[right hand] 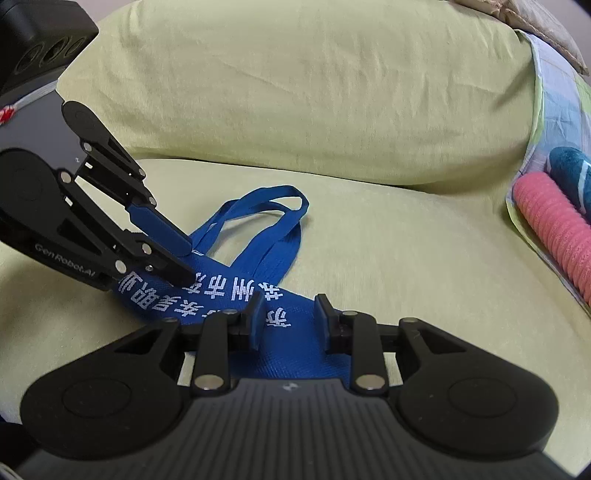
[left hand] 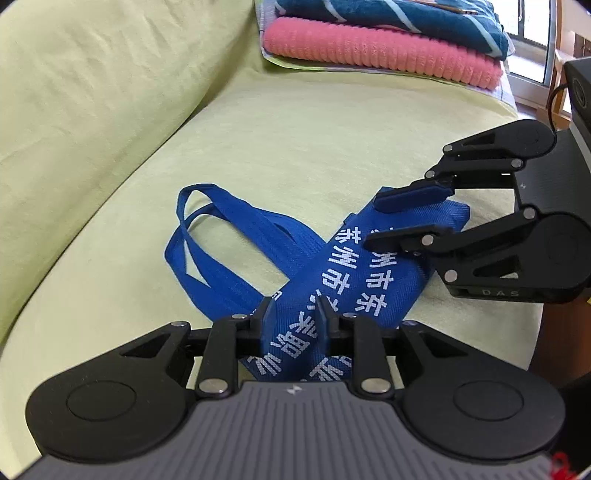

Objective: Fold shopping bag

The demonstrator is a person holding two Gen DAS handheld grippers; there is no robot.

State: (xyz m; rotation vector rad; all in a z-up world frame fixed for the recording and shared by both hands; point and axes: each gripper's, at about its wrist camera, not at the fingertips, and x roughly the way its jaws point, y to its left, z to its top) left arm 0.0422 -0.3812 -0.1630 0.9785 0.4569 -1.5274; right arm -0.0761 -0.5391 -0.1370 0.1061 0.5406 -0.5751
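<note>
A blue shopping bag with white lettering lies folded into a long strip on the yellow-green couch seat, its handle loops spread out to the left. My left gripper sits at the near end of the strip, and fabric fills the narrow gap between its fingers. In the right wrist view the left gripper pinches the bag's edge. My right gripper comes in from the right at the strip's far end. The right gripper's jaws are narrowly apart with fabric bunched between them.
The couch's back cushion rises behind the seat. Folded towels, one pink and one teal striped, are stacked at the far end. A dark wooden piece stands past the seat's right edge.
</note>
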